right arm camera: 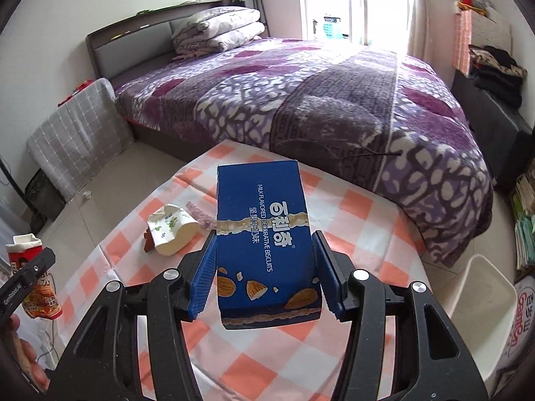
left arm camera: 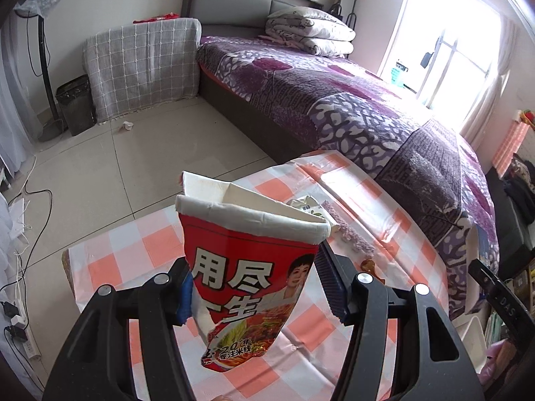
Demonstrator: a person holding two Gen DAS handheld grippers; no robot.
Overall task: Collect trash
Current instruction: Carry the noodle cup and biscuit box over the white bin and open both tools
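My left gripper (left arm camera: 257, 284) is shut on a crushed red noodle cup (left arm camera: 250, 274) and holds it above the checked table (left arm camera: 140, 250). The cup also shows at the left edge of the right wrist view (right arm camera: 30, 267). My right gripper (right arm camera: 267, 274) is shut on a blue biscuit box (right arm camera: 264, 244) and holds it above the table (right arm camera: 367, 227). A crumpled white paper cup (right arm camera: 170, 230) lies on its side on the table, left of the box, beside a purple fuzzy strip (right arm camera: 200, 215) and a small brown item (right arm camera: 148, 239). A crumpled tissue (left arm camera: 126, 126) lies on the floor.
A black waste bin (left arm camera: 75, 105) stands on the floor by a covered cabinet (left arm camera: 143, 67), next to a fan stand. A bed with a purple cover (right arm camera: 301, 100) runs behind the table. A white bin (right arm camera: 481, 297) stands at the table's right. Cables lie at the floor's left (left arm camera: 20, 267).
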